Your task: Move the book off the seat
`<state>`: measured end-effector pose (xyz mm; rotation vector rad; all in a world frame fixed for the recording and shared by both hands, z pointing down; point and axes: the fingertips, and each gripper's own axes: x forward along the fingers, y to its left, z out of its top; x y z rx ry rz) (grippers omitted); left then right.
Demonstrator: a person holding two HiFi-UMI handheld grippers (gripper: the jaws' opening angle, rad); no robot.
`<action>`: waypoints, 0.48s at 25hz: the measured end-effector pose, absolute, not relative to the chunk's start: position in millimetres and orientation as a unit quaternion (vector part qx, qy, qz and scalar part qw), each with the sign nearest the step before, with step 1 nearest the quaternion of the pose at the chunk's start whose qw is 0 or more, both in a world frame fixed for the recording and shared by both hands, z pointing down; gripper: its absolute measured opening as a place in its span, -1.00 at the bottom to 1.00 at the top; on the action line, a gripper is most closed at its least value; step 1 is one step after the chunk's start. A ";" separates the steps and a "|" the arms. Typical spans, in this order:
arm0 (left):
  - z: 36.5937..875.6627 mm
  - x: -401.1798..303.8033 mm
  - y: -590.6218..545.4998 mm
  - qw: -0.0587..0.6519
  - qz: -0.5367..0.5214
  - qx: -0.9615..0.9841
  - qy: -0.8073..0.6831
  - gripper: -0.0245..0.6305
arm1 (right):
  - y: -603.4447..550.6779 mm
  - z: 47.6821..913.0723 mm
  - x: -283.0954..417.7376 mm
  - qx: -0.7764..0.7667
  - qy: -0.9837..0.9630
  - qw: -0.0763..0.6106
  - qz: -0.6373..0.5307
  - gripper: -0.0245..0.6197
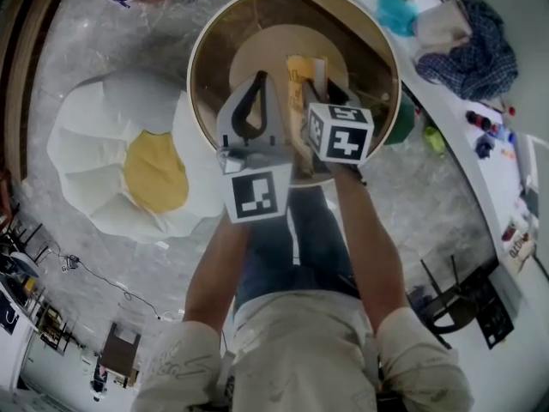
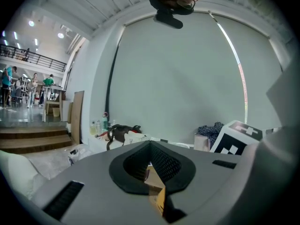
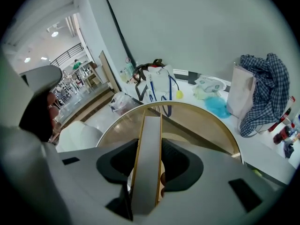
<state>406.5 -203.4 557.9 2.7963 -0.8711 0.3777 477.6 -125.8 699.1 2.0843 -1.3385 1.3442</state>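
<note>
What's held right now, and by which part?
The right gripper clamps the book across its two covers, page edge toward that gripper's camera. The left gripper has its tips together; the book shows only through their gap, no clear hold.

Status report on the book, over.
Right hand-held gripper shut on book, edge-up over round table. Left hand-held gripper shut, alongside. No obstruction seen.

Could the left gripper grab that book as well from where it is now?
Probably yes. The book is clamped in the right gripper, and the left gripper sits close beside it with nothing between. Its jaws are together, though, so they would have to open first.
</note>
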 end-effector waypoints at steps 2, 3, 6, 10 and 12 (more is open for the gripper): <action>565.5 409.2 -202.7 0.096 0.131 0.943 -0.291 -0.92 | -121.7 709.0 481.6 0.732 -0.470 0.169 0.464 -0.44; 570.2 410.3 -202.2 0.097 0.135 0.943 -0.288 -0.92 | -121.2 710.6 483.3 0.732 -0.473 0.172 0.460 -0.44; 586.0 413.2 -200.3 0.102 0.147 0.943 -0.281 -0.92 | -125.6 710.0 487.8 0.731 -0.479 0.174 0.454 -0.44; 600.6 420.5 -192.2 0.110 0.158 0.943 -0.272 -0.92 | -121.4 713.2 494.5 0.732 -0.479 0.188 0.447 -0.44; 604.6 426.2 -188.3 0.112 0.160 0.944 -0.266 -0.92 | -116.6 717.3 502.7 0.736 -0.472 0.195 0.444 -0.43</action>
